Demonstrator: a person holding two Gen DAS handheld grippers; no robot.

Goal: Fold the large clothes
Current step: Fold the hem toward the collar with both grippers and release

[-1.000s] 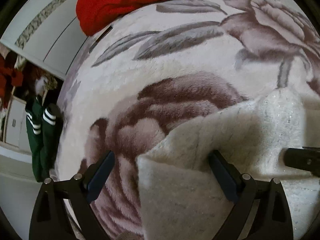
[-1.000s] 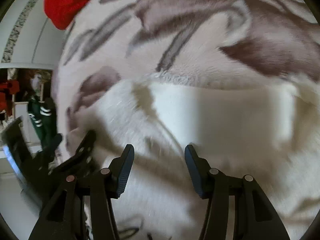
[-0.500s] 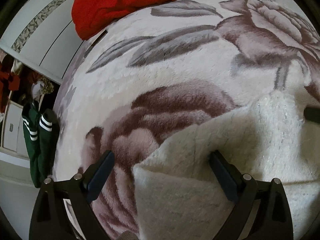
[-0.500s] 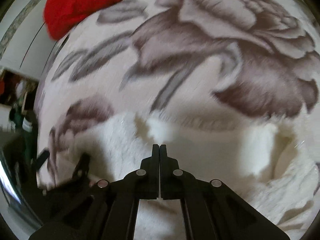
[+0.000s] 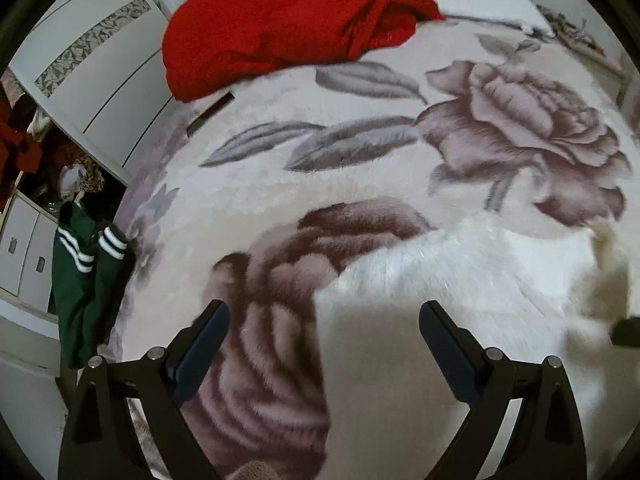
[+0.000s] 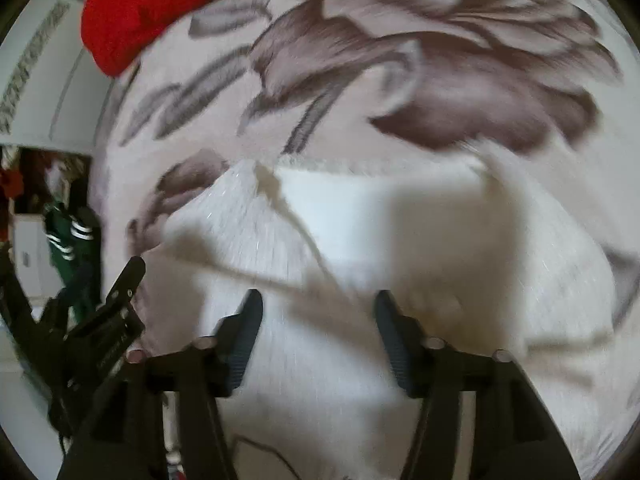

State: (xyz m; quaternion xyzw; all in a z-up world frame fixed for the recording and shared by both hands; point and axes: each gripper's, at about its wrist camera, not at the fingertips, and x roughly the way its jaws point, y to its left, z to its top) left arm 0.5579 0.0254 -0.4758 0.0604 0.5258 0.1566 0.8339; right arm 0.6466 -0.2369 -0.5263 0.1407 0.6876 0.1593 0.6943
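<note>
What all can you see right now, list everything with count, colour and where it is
white sweater: one, white fuzzy knit, partly folded on the blanket just ahead of both grippers
floral blanket: one, cream with mauve roses and grey leaves, covering the bed
red garment: one, red, bunched at the bed's far edge
green garment: one, dark green with white stripes, hanging off the bed's left side
wardrobe: one, white, far left
left gripper: one, black, fingers open above the sweater's edge
right gripper: one, black, fingers open above the sweater
</note>
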